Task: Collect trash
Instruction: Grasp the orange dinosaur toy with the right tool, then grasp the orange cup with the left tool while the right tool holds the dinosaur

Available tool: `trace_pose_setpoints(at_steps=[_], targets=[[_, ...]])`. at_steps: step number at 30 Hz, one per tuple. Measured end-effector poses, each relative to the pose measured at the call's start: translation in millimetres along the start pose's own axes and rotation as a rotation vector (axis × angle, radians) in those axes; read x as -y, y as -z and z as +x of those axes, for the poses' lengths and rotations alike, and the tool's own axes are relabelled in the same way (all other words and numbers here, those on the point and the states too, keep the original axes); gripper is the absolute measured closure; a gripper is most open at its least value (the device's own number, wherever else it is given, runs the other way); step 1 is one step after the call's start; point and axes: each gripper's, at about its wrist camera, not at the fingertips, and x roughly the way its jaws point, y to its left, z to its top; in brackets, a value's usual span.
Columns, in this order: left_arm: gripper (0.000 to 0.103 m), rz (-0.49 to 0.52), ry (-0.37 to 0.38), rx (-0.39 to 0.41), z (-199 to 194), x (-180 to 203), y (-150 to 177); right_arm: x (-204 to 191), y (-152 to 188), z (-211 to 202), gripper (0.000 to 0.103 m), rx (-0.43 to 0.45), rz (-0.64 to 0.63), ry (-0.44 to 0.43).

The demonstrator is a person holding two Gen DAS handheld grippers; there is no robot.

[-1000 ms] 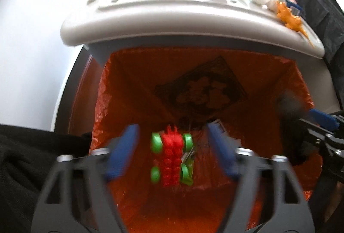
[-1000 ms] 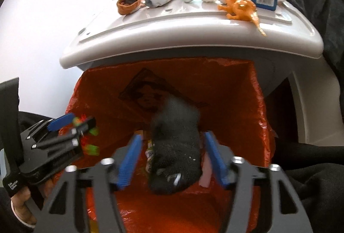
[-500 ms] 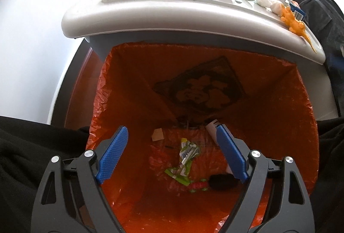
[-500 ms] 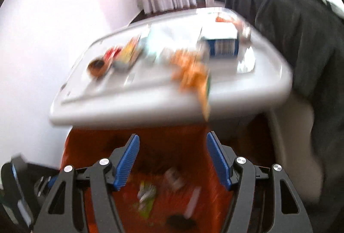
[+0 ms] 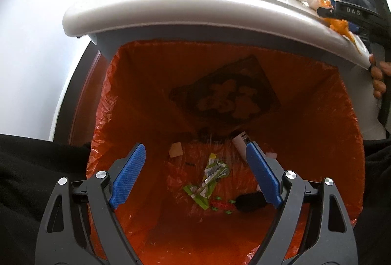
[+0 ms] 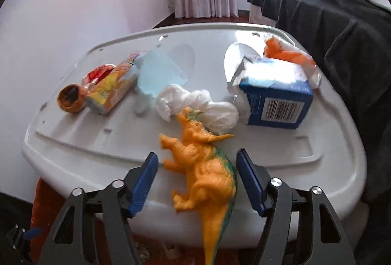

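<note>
We hold our left gripper [image 5: 194,177] spread and empty over the orange-lined bin [image 5: 342,118], ready for drops, while our right gripper [image 6: 196,180], fingers wide, straddles the orange dinosaur [image 6: 202,167] lying on the lid [image 6: 97,142] beside other trash.

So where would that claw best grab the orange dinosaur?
Probably across the dinosaur's thick body. It lies on its side on the lid, tail hanging over the near edge, so the open right claw can come in from that edge, one finger on each side.
</note>
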Motion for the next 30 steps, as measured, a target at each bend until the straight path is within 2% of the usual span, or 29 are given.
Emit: trace_pose_setpoints(at_steps=[1, 7, 11, 17, 23, 30], targets=[[0.021, -0.003, 0.0, -0.006, 2, 0, 0, 1, -2, 3, 0.048, 0.005, 0.001, -0.006], [0.021, -0.004, -0.006, -0.006, 3, 0, -1, -3, 0, 3, 0.05, 0.04, 0.011, 0.021], [0.021, 0.013, -0.02, -0.001, 3, 1, 0, -9, 0, 2, 0.05, 0.03, 0.01, 0.006], [0.021, 0.038, -0.042, 0.026, -3, 4, 1, -11, -7, -12, 0.051, 0.063, 0.038, -0.021], [0.021, 0.038, -0.027, 0.043, -10, 2, -1, -10, -11, -32, 0.052, 0.081, 0.052, -0.039], [0.021, 0.069, -0.048, 0.057, -14, 5, 0, 5, -7, -27, 0.052, 0.092, 0.121, -0.053]])
